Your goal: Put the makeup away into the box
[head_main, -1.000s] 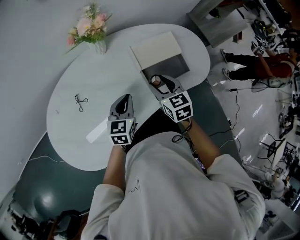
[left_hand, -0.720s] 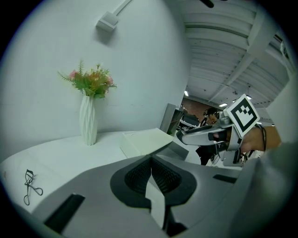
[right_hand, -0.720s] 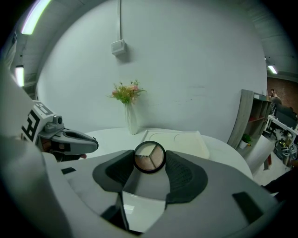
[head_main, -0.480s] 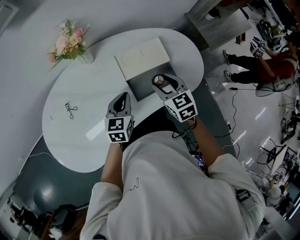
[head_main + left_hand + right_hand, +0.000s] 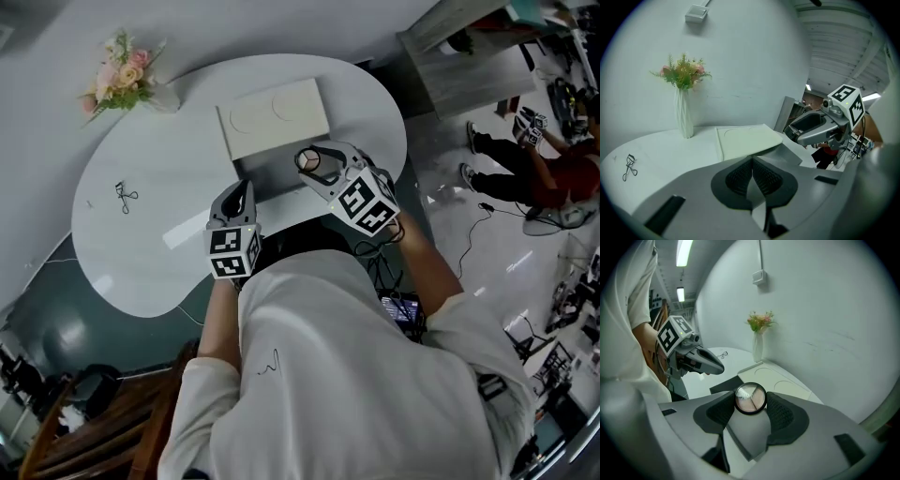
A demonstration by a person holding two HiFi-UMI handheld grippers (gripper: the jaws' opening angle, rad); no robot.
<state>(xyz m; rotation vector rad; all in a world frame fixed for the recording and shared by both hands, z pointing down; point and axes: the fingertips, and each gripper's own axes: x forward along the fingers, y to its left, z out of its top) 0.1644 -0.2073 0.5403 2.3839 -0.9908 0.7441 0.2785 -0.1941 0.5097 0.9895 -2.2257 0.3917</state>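
Holding a round compact (image 5: pixel 750 398) by its rim, your right fingers (image 5: pixel 782 414) are clamped on it, with the open box (image 5: pixel 277 178) just beyond them. It is not yet inside, so I judge the task barely begun. Your left fingers (image 5: pixel 737 177) are pressed together and empty. The compact has a glossy clear lid over pink powder in a dark ring. The box is dark inside, with a matte cream lid (image 5: pixel 272 116). A wiry eyelash curler (image 5: pixel 123 195) lies far left of the left fingers.
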